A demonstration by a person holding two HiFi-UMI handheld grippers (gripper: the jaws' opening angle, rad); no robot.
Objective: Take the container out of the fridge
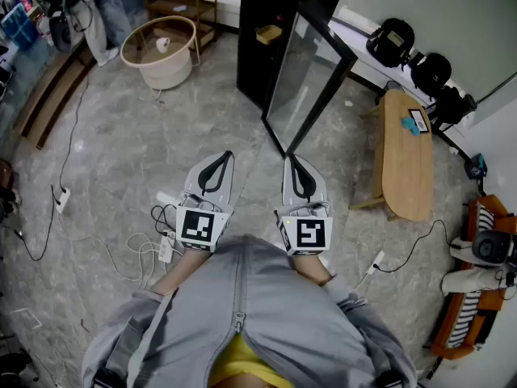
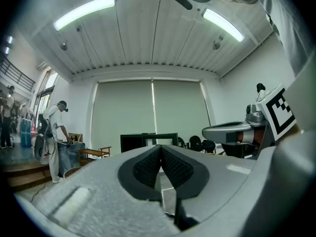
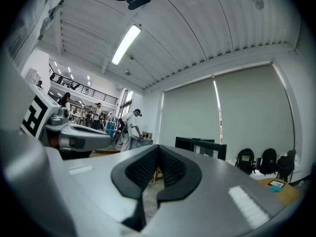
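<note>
left gripper (image 1: 227, 155), right gripper (image 1: 289, 158) closed (empty); container (image 1: 269, 32) in open fridge (image 1: 252, 63), head view only.

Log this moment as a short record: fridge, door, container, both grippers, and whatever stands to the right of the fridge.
fridge: black, on the floor ahead of the person
door: glass, swung open
container: tan, on a shelf inside the fridge, not yet touched
left gripper: jaws together, empty, well short of the fridge
right gripper: jaws together, empty, its tip near the door's lower corner
right of fridge: wooden bench with small items at its far end
</note>
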